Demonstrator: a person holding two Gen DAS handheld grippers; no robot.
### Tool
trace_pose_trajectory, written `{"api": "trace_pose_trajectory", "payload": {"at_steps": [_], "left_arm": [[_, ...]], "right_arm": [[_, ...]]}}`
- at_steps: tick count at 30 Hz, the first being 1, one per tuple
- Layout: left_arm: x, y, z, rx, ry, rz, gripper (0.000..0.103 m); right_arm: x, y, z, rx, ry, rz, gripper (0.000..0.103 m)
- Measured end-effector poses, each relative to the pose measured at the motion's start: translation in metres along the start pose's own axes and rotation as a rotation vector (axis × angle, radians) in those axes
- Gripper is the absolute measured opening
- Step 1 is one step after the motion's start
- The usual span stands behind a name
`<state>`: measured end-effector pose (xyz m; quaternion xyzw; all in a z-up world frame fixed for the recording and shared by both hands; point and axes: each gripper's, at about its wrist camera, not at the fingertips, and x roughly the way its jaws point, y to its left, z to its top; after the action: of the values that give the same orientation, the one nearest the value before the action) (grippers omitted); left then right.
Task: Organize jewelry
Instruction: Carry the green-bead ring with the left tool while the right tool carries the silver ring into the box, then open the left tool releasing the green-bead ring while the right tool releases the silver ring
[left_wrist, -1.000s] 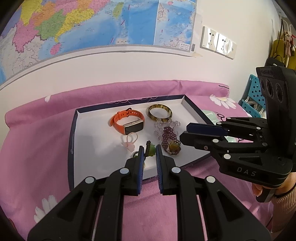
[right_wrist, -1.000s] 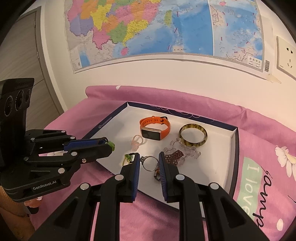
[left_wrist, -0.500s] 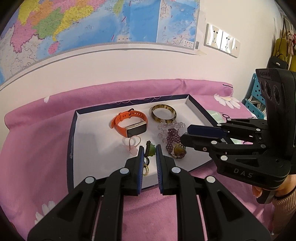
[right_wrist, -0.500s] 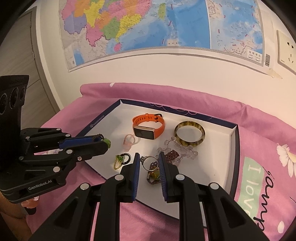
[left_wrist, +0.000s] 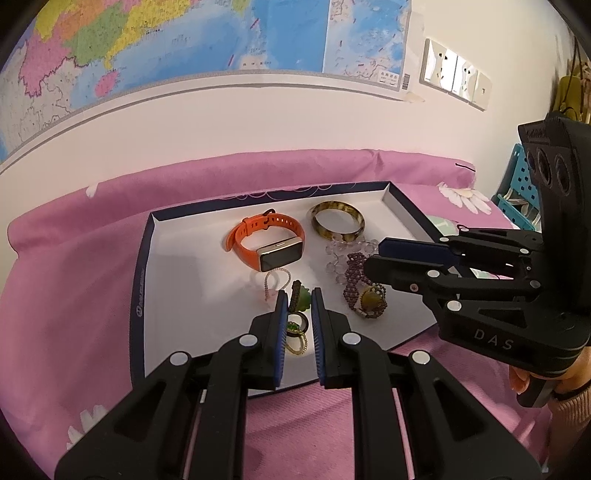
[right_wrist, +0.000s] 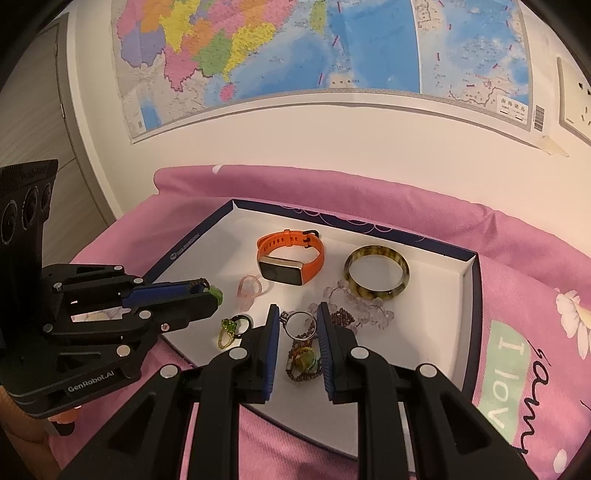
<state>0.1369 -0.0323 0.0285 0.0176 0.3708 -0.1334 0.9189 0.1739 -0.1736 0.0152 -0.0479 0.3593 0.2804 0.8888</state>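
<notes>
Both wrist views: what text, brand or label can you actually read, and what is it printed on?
"DAS": body of the right gripper, seen from the left wrist.
"GenRobot.AI": body of the left gripper, seen from the right wrist.
"I lov": pale green patch on the pink bedsheet, cut off at the edge.
Wall map legend and barcode label: too small to read.
Navy tray rim logo line: blurred, unreadable.

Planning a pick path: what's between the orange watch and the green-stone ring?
A small pink ring lies between the orange watch and the green-stone ring; this is clearest in the right wrist view.
</notes>
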Motion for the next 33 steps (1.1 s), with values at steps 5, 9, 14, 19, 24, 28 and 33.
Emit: {"api": "trace_pose_trajectory", "payload": {"at_steps": [5,9,14,19,24,28,33], "left_arm": [[0.006,0.002,0.000,-0.008,0.011,0.001,0.013],[0.008,0.003,-0.001,-0.014,0.018,0.001,0.013],[0.012,0.002,0.000,-0.016,0.027,0.002,0.013],[0.016,0.002,0.001,-0.018,0.033,0.011,0.013],[0.024,0.003,0.001,-0.022,0.048,0.019,0.013],[0.029,0.004,0.000,-0.028,0.059,0.022,0.013],[0.033,0.005,-0.002,-0.032,0.070,0.025,0.014]], "right_arm": [[0.005,-0.001,0.001,0.005,0.009,-0.004,0.019],[0.008,-0.002,0.002,0.007,0.017,-0.008,0.019],[0.014,-0.006,0.001,0.018,0.030,-0.009,0.019],[0.018,-0.008,0.001,0.026,0.037,-0.012,0.019],[0.024,-0.009,0.003,0.028,0.050,-0.021,0.019],[0.027,-0.008,0.003,0.024,0.058,-0.030,0.019],[0.032,-0.007,0.003,0.023,0.070,-0.036,0.019]]}}
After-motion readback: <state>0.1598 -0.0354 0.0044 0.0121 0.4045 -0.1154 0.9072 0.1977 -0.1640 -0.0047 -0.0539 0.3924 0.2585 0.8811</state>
